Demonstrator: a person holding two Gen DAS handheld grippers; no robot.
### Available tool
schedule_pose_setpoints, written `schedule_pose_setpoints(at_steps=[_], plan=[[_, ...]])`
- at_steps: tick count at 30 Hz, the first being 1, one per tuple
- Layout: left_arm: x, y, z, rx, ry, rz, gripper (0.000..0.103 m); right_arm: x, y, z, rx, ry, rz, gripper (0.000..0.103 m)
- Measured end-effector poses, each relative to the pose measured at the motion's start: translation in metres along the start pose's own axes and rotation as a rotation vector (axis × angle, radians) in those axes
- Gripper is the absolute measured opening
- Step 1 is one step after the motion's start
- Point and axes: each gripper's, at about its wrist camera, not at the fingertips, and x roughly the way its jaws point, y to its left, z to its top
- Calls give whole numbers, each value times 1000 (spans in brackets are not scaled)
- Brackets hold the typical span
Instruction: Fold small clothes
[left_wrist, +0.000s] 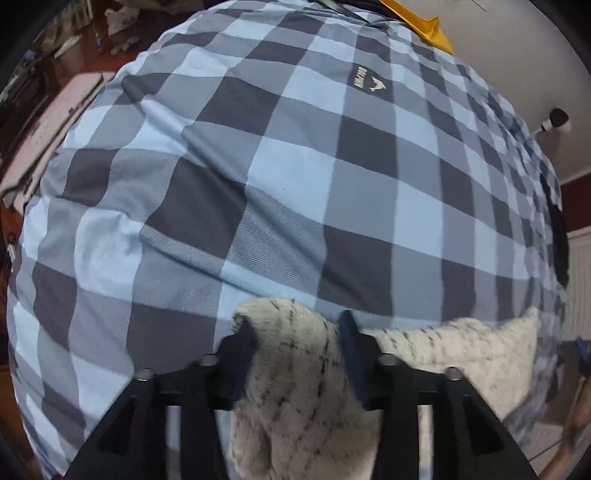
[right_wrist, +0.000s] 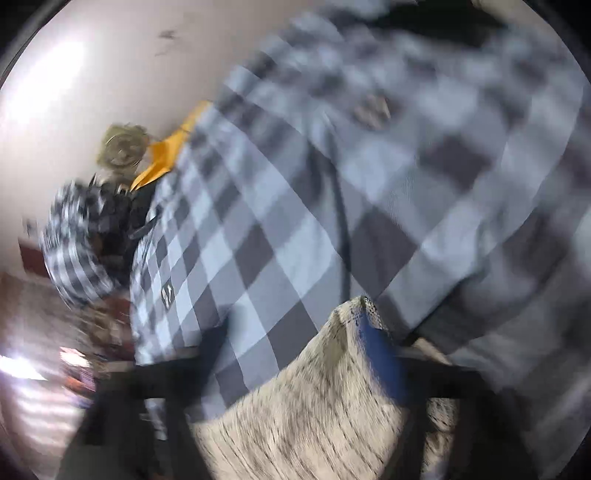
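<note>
A fuzzy cream garment with dark flecks (left_wrist: 295, 387) lies on a blue and grey checked duvet (left_wrist: 295, 184). My left gripper (left_wrist: 297, 338) points down over it, open. A hump of the garment rises between its fingers, and a flat part (left_wrist: 461, 354) stretches off to the right. The right wrist view is blurred by motion. There my right gripper (right_wrist: 295, 343) stands wide open over the same garment (right_wrist: 314, 406). A raised corner of the garment leans on its blue right pad (right_wrist: 380, 354), and only duvet (right_wrist: 277, 240) shows by the left finger.
The duvet covers nearly the whole bed. A yellow item (left_wrist: 424, 26) lies at its far edge by a pale wall. A checked pillow (right_wrist: 74, 240) sits at the bed's end. A pinkish flat object (left_wrist: 55, 129) and clutter lie on the dark floor to the left.
</note>
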Motion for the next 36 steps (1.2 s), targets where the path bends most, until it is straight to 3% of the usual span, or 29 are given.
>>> schedule_pose_setpoints(at_steps=[1, 3, 7, 10, 13, 16, 17, 19, 20, 22, 26, 28, 29, 30, 31, 33, 36], plan=[[-8, 2, 0, -16, -11, 8, 103, -13, 14, -13, -53, -14, -3, 101], [-36, 5, 1, -38, -119, 39, 103, -26, 39, -49, -178, 27, -4, 101], [-73, 9, -16, -65, -231, 77, 103, -16, 67, -118, -390, 134, -17, 101], [-81, -14, -47, 17, -288, 99, 103, 9, 83, -170, -573, 146, -118, 101], [-63, -56, -88, 148, -324, 103, 103, 33, 99, -183, -673, 161, -81, 101], [-22, -93, -117, 239, -304, 69, 103, 58, 110, -192, -789, 173, -23, 101], [-6, -102, -122, 268, -271, 81, 103, 70, 111, -192, -829, 187, -39, 101], [31, -118, -128, 365, -194, 173, 103, 89, 105, -190, -854, 225, -88, 101], [44, -120, -130, 409, -197, 220, 103, 100, 95, -184, -835, 249, -129, 101], [49, -113, -129, 429, -219, 225, 103, 112, 66, -167, -734, 287, -198, 101], [38, -85, -119, 371, -185, 109, 103, 105, 6, -124, -500, 315, -269, 101], [25, -70, -119, 360, -221, 253, 103, 92, -15, -107, -445, 290, -323, 101], [20, -60, -119, 342, -232, 338, 103, 83, -28, -98, -418, 256, -419, 101], [11, -40, -118, 296, -226, 377, 103, 74, -38, -90, -392, 224, -477, 101], [3, -22, -118, 241, -209, 351, 103, 64, -47, -84, -352, 193, -511, 101], [-17, 15, -123, 82, -182, 262, 103, 38, -68, -77, -213, 144, -480, 101], [-47, 51, -142, -130, -201, 129, 103, -1, -94, -84, -1, 116, -275, 101]])
